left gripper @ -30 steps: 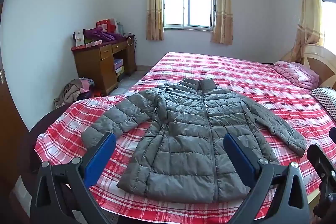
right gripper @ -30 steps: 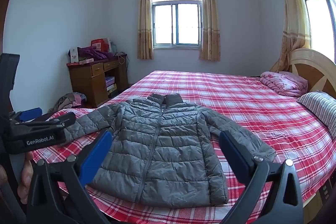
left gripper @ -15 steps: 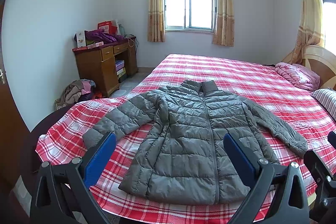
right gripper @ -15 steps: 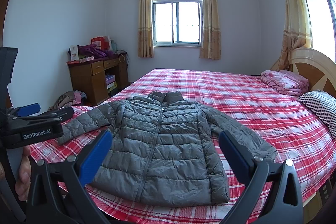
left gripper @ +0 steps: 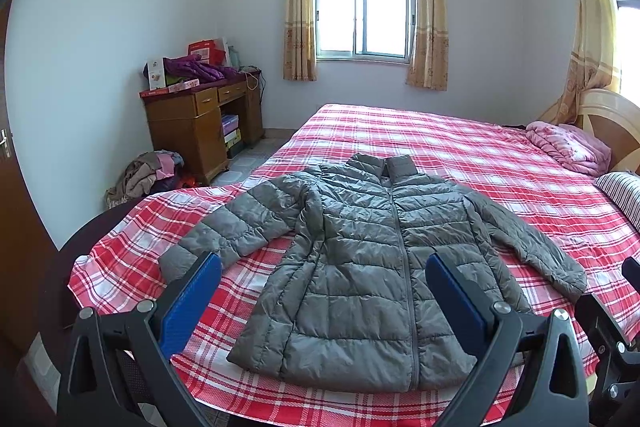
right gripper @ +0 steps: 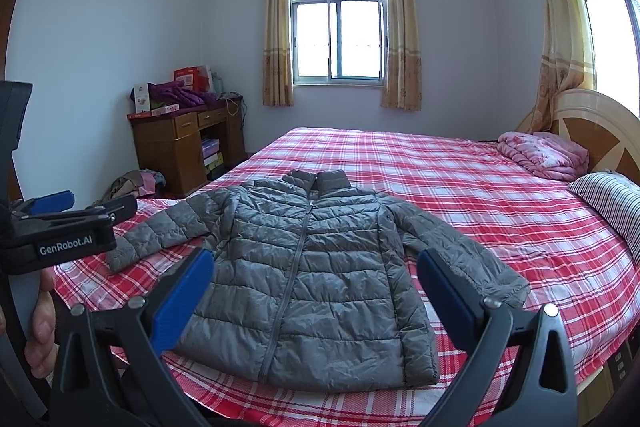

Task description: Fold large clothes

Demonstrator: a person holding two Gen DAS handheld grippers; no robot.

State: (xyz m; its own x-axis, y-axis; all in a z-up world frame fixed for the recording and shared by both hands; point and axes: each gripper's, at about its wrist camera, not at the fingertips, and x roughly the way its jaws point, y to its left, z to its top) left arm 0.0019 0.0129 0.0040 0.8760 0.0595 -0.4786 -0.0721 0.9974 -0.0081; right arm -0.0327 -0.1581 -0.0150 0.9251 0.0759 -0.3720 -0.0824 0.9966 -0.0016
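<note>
1. Left gripper [left gripper: 323, 275]: held above the near bed edge, blue-padded jaws spread wide, nothing gripped.
2. Right gripper [right gripper: 315, 273]: likewise held wide apart and empty, clear of the fabric.
3. Grey quilted jacket [left gripper: 372, 267]: laid flat, front up and zipped, on the red plaid bedspread [left gripper: 460, 163]; sleeves spread outward, collar pointed away toward the window.
4. Pink folded quilt [right gripper: 544, 155] and striped pillow [right gripper: 612, 203]: placed by the headboard.
5. Wooden desk [left gripper: 192, 127]: set against the left wall.

Jacket [left gripper: 372, 259]: grey quilted cloth, slight sheen, creased. Bedsheet [left gripper: 460, 155]: red-white checked woven cloth, matt. Desk [left gripper: 192, 131]: varnished brown wood. Left gripper [left gripper: 324, 291]: matt black plastic, ribbed blue pads [left gripper: 192, 303], metal bolts. Curtains [right gripper: 400, 39]: thin patterned cloth.
</note>
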